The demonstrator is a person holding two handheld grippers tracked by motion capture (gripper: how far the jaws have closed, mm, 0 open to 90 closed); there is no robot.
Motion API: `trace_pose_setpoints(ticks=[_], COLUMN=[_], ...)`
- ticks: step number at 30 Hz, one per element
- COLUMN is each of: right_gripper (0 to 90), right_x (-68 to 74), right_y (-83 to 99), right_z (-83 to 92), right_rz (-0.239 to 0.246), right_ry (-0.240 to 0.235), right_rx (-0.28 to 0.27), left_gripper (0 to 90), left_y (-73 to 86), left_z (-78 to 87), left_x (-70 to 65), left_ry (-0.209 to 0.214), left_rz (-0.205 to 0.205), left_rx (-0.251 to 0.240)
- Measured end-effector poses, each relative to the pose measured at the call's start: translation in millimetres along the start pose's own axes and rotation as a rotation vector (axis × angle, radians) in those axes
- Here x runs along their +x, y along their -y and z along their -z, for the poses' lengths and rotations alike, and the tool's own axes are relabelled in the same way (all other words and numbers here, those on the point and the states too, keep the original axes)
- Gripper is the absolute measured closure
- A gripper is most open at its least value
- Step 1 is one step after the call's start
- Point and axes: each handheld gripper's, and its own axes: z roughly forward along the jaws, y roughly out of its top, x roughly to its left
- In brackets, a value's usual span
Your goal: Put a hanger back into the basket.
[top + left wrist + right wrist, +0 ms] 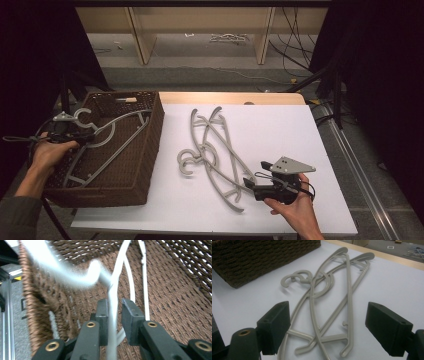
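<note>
A grey plastic hanger (117,131) lies slanted inside the brown wicker basket (150,150), its hook toward the left rim. My left gripper (87,135) reaches in over that rim. In the left gripper view its jaws straddle the hanger's thin bar (113,290); the bar rests by the left pad and a small gap shows at the right pad, so the gripper (115,312) is open. Tangled grey hangers (215,150) lie on the white sheet. My right gripper (247,185) sits just right of their lower ends, open wide, with the hangers (329,290) ahead of its jaws (327,322).
The basket wall (262,257) stands at the white sheet's (280,130) left edge. The woven basket floor (175,302) lies under the held bar. Bare sheet stretches right of the hangers. Behind the table are wooden legs and cables on the floor.
</note>
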Motion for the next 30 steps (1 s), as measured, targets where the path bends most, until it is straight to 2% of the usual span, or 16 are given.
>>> trace_pose_setpoints(ticks=[1,3,5,7,8,9,10,12,13,15,16,18,20,24,29,30], right_gripper=[21.1,21.1,21.1,21.1,21.2,21.1,21.1,21.1,21.1,21.0,21.0,20.9,20.7,20.6,20.6,20.6], right_x=[0.2,0.2,0.1,0.1,0.0,0.0,0.0,0.4,0.3,0.4,0.5,0.8,1.1,2.4,3.7,3.7], right_y=[0.0,0.0,-0.1,0.1,0.0,0.1,0.1,0.3,0.1,0.1,0.2,0.1,-0.2,-0.9,-0.6,-0.6], right_z=[0.0,0.2,0.3,0.5,0.5,0.2,0.2,0.2,-0.1,-0.1,-0.3,-0.2,-0.1,0.9,-0.9,-0.9], right_rz=[-0.001,0.000,0.000,0.000,0.001,-0.001,-0.001,-0.002,0.001,0.001,0.001,0.002,0.002,0.003,0.011,0.011], right_ry=[0.000,0.001,0.003,0.006,0.005,0.007,0.007,0.004,0.003,0.004,0.001,-0.002,-0.003,0.001,-0.005,-0.005], right_rx=[0.001,0.000,-0.001,-0.003,-0.003,-0.004,-0.004,-0.003,-0.006,-0.007,-0.008,-0.011,-0.013,-0.001,-0.030,-0.030], left_gripper=[74.3,71.4,70.9,65.8,65.8,57.8,57.8,51.7,47.3,45.2,41.9,37.6,35.2,31.2,25.7,24.9], left_y=[-0.8,-1.0,-1.7,-2.8,-3.9,-5.2,-6.1,-8.6,-9.7,-11.5,-12.8,-14.3,-15.9,-19.5,-22.4,-22.4], left_z=[1.9,5.9,8.1,14.5,19.5,22.8,26.7,33.7,37.3,44.6,46.8,54.6,62.0,74.1,85.0,85.0], left_x=[2.0,1.5,-0.9,-2.2,-5.7,-8.1,-11.1,-15.6,-20.4,-24.4,-29.2,-36.9,-46.5,-69.1,-111.0,-111.0], left_ry=[-0.005,-0.019,-0.024,-0.030,-0.040,-0.043,-0.055,-0.049,-0.051,-0.061,-0.061,-0.058,-0.052,-0.021,0.084,0.084], left_rz=[-0.021,0.010,0.033,0.024,0.045,0.053,0.067,0.076,0.098,0.083,0.115,0.140,0.144,0.119,0.054,0.054], left_rx=[-0.001,-0.003,-0.037,-0.030,-0.030,-0.036,-0.044,-0.073,-0.102,-0.108,-0.142,-0.179,-0.214,-0.264,-0.329,-0.329])
